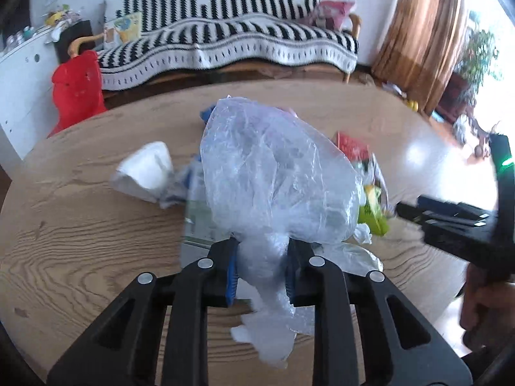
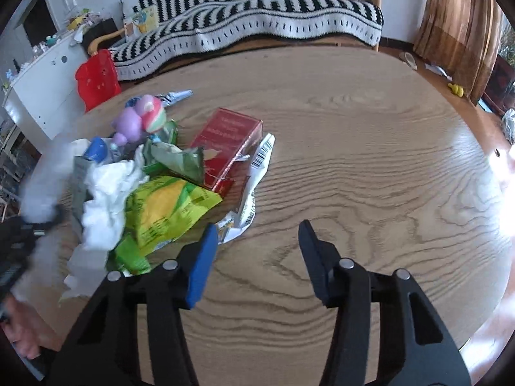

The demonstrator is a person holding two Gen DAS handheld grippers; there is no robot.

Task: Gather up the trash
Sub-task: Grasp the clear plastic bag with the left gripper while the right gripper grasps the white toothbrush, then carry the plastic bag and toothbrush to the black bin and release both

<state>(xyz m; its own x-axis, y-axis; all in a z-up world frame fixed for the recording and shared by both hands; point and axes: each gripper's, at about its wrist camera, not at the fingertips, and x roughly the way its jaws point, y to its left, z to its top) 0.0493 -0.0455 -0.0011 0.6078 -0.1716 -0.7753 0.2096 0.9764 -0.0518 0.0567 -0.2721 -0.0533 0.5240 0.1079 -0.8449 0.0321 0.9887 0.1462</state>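
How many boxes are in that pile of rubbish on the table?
1 that I can see clearly: a red box at the far side of the pile, beside the yellow-green wrapper. More may be hidden under the crumpled wrappers and the clear plastic bag.

Both cameras look forward and steeply down along their own hand-held gripper's fingers toward the striped sofa (image 1: 225,38). The left wrist view sits close over the trash pile (image 2: 151,186) on the wooden desk (image 2: 354,148); the right wrist view looks from just beside the pile. Both views share the desk, the pile, the sofa and the red chair (image 1: 77,90).
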